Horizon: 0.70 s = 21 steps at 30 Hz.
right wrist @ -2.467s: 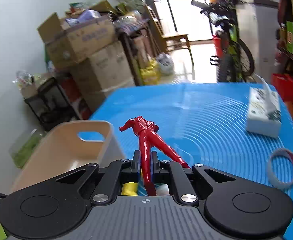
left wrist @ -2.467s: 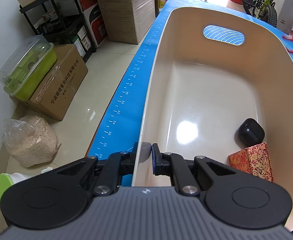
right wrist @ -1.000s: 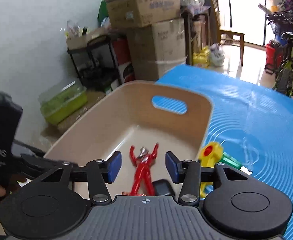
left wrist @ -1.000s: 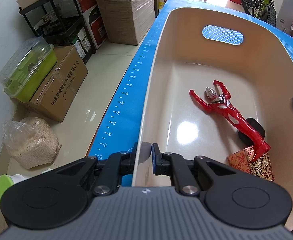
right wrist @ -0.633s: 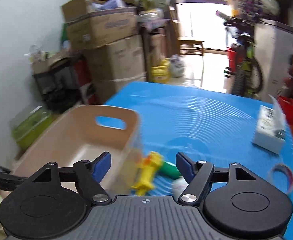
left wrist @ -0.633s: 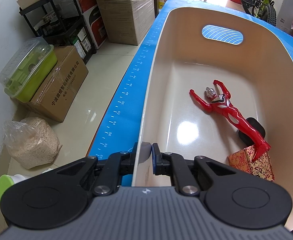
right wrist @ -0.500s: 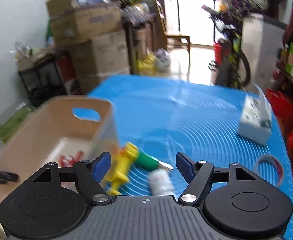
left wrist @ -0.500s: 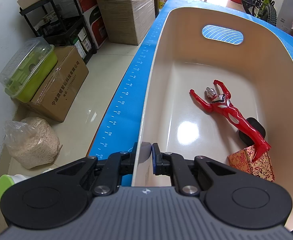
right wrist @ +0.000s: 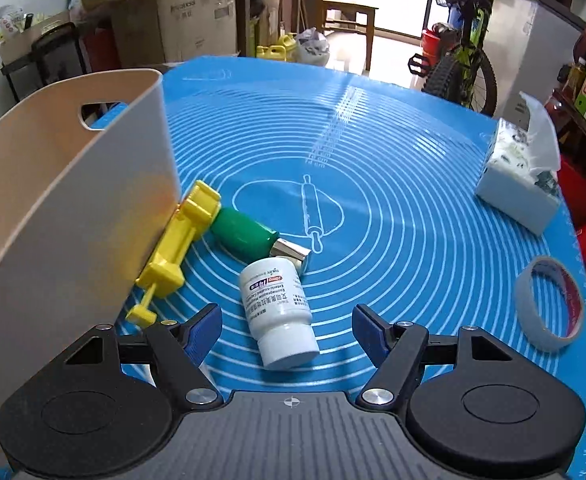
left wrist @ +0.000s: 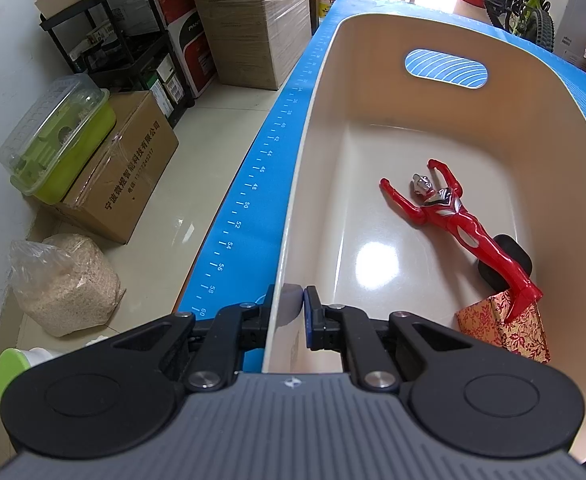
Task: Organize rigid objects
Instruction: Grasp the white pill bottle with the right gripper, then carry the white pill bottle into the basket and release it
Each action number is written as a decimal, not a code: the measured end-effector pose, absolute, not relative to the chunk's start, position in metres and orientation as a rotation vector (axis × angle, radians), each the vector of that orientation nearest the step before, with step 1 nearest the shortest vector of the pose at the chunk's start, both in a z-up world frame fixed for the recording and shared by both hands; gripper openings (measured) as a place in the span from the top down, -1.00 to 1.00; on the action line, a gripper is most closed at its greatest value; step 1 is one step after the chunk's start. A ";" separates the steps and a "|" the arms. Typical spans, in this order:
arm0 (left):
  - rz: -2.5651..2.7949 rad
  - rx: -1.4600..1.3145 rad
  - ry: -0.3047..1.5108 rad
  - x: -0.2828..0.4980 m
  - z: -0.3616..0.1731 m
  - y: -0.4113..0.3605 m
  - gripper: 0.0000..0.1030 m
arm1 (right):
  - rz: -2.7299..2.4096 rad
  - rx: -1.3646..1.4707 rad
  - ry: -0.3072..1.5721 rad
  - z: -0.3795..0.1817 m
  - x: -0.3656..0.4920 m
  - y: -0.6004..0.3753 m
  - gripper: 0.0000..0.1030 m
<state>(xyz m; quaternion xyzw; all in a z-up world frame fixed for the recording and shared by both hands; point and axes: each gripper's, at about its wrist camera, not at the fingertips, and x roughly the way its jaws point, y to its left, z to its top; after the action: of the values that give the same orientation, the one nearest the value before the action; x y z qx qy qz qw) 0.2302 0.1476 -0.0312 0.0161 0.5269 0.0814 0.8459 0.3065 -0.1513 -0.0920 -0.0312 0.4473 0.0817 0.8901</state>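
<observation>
My left gripper (left wrist: pixel 289 312) is shut on the near rim of the beige bin (left wrist: pixel 317 128). Inside the bin lie a red hero figure (left wrist: pixel 457 220), a black case (left wrist: pixel 509 264) and a red patterned box (left wrist: pixel 509 332). My right gripper (right wrist: pixel 287 328) is open and empty, low over the blue mat (right wrist: pixel 393 184). A white pill bottle (right wrist: pixel 279 308) lies on its side between the right fingers. A green-handled tool (right wrist: pixel 249 236) and a yellow toy (right wrist: pixel 177 248) lie just beyond, next to the bin's outer wall (right wrist: pixel 65 208).
A tissue box (right wrist: pixel 521 184) and a roll of tape (right wrist: pixel 549 304) sit at the mat's right side. Cardboard boxes (left wrist: pixel 133 176), a green container (left wrist: pixel 57 144), a bag of grain (left wrist: pixel 61 284) and a black rack (left wrist: pixel 105 40) stand on the floor left of the table.
My right gripper let go of the red figure into the bin, opened, and swung right and down to the mat over the pill bottle. The left gripper has not moved.
</observation>
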 end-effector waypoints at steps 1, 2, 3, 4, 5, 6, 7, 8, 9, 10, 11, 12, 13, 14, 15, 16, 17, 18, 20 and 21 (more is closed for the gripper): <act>0.173 0.033 1.111 0.230 -0.031 0.147 0.73 | 0.172 -0.051 0.934 -0.094 0.310 -0.152 -0.48; 0.175 0.030 1.110 0.230 -0.031 0.148 0.73 | 0.175 -0.043 0.936 -0.097 0.312 -0.151 -0.48; 0.176 0.029 1.110 0.230 -0.031 0.148 0.73 | 0.177 -0.046 0.936 -0.099 0.313 -0.150 -0.48; 0.178 0.029 1.110 0.229 -0.032 0.148 0.73 | 0.181 -0.052 0.934 -0.101 0.315 -0.149 -0.48; 0.179 0.030 1.110 0.230 -0.032 0.147 0.73 | 0.191 -0.055 0.933 -0.104 0.315 -0.148 -0.48; 0.180 0.031 1.110 0.230 -0.032 0.147 0.73 | 0.206 -0.044 0.937 -0.107 0.316 -0.149 -0.48; 0.180 0.033 1.110 0.230 -0.032 0.146 0.73 | 0.219 -0.025 0.947 -0.110 0.319 -0.150 -0.47; 0.181 0.033 1.110 0.230 -0.032 0.146 0.72 | 0.220 -0.015 0.934 -0.111 0.317 -0.151 -0.46; 0.181 0.032 1.111 0.230 -0.032 0.146 0.72 | 0.229 -0.019 0.927 -0.111 0.317 -0.150 -0.41; 0.182 0.031 1.111 0.230 -0.032 0.146 0.72 | 0.226 -0.034 0.926 -0.111 0.316 -0.149 -0.30; 0.184 0.032 1.112 0.230 -0.032 0.145 0.72 | 0.224 -0.045 0.924 -0.111 0.316 -0.149 -0.08; 0.184 0.034 1.112 0.230 -0.032 0.145 0.72 | 0.209 -0.059 0.922 -0.111 0.316 -0.149 0.01; 0.184 0.036 1.112 0.230 -0.031 0.145 0.72 | 0.201 -0.064 0.924 -0.110 0.315 -0.149 0.12; 0.184 0.035 1.112 0.230 -0.031 0.145 0.72 | 0.201 -0.055 0.927 -0.110 0.315 -0.151 0.13; 0.183 0.032 1.112 0.230 -0.032 0.146 0.72 | 0.197 -0.044 0.932 -0.109 0.314 -0.152 0.13; 0.184 0.029 1.113 0.230 -0.032 0.146 0.72 | 0.191 -0.039 0.939 -0.109 0.314 -0.153 0.13; 0.184 0.026 1.113 0.230 -0.032 0.147 0.71 | 0.182 -0.039 0.947 -0.108 0.314 -0.153 0.13; 0.184 0.024 1.113 0.230 -0.032 0.148 0.71 | 0.177 -0.035 0.949 -0.106 0.312 -0.153 0.13; 0.184 0.023 1.113 0.230 -0.031 0.147 0.71 | 0.180 -0.019 0.938 -0.099 0.309 -0.155 0.13; 0.185 0.023 1.113 0.230 -0.031 0.147 0.71 | 0.184 -0.004 0.927 -0.093 0.307 -0.156 0.13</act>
<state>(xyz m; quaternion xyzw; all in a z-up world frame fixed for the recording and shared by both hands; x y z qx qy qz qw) 0.2301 0.1470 -0.0311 0.0108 0.5275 0.0875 0.8450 0.3067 -0.1558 -0.0932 -0.0021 0.4463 0.0884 0.8905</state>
